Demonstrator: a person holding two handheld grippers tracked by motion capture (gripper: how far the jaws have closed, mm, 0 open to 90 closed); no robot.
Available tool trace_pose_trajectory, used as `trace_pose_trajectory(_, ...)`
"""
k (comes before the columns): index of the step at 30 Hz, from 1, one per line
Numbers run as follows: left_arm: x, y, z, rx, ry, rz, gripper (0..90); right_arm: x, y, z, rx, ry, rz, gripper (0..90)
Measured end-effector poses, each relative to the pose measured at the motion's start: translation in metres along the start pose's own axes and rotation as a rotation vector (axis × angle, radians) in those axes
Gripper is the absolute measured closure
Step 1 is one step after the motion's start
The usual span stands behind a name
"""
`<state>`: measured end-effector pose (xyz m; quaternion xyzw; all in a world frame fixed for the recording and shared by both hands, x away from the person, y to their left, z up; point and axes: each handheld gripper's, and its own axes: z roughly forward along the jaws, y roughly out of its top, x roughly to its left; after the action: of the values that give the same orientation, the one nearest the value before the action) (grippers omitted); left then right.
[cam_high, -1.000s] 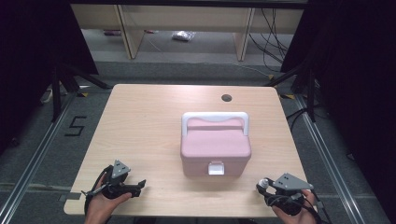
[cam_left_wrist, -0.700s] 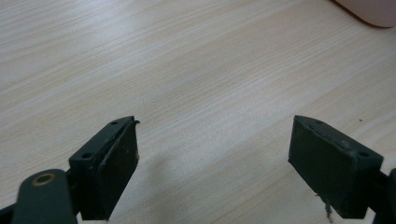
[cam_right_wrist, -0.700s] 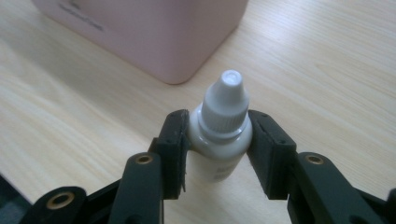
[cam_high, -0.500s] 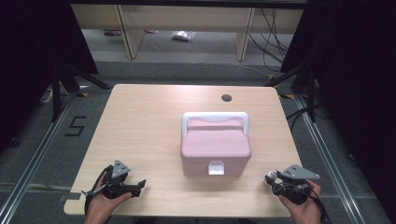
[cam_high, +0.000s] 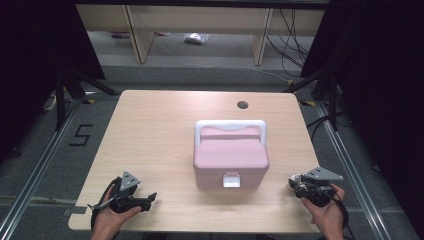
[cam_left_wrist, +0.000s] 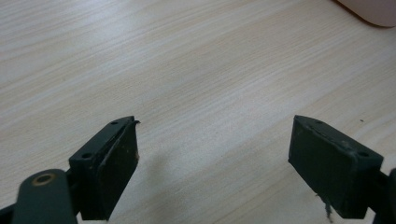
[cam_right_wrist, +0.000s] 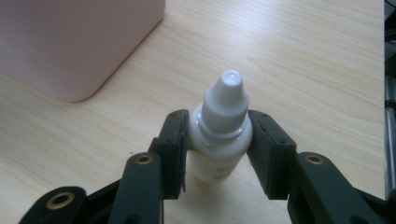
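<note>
Near the table's front right corner, right claw clenched on a small white dropper bottle, jaws pressing its shoulders from both sides, capped tip pointing away along the jaws. Bottle lifted or resting: cannot tell. Near the front left corner, left claw released, jaws spread wide over bare wood, nothing between them. Farther in, just right of the table's middle, a pink box with a white handle and a white front latch, lid shut; one rounded corner of it just beside the held bottle. Near the far edge, a small dark hole. Light wood-grain top. Beyond the far edge, grey floor, wooden shelving legs, loose cables; dark curtains at both sides.
</note>
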<state>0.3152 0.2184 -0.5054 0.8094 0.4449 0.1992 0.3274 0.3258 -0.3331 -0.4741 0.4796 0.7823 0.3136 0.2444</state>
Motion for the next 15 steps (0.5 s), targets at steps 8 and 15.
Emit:
trace_pose_trajectory(8, 0.0004, 0.0001, -0.0001, 0.004, 0.0, 0.007, 15.3, -0.006, -0.0002, 0.0029, 0.003, -0.009, 0.023, 60.1)
trace_pose_trajectory(15, 0.0006, 0.0001, -0.0004, 0.009, 0.001, 0.013, 15.3, -0.0067, -0.0014, 0.0054, 0.016, -0.004, 0.016, 60.1)
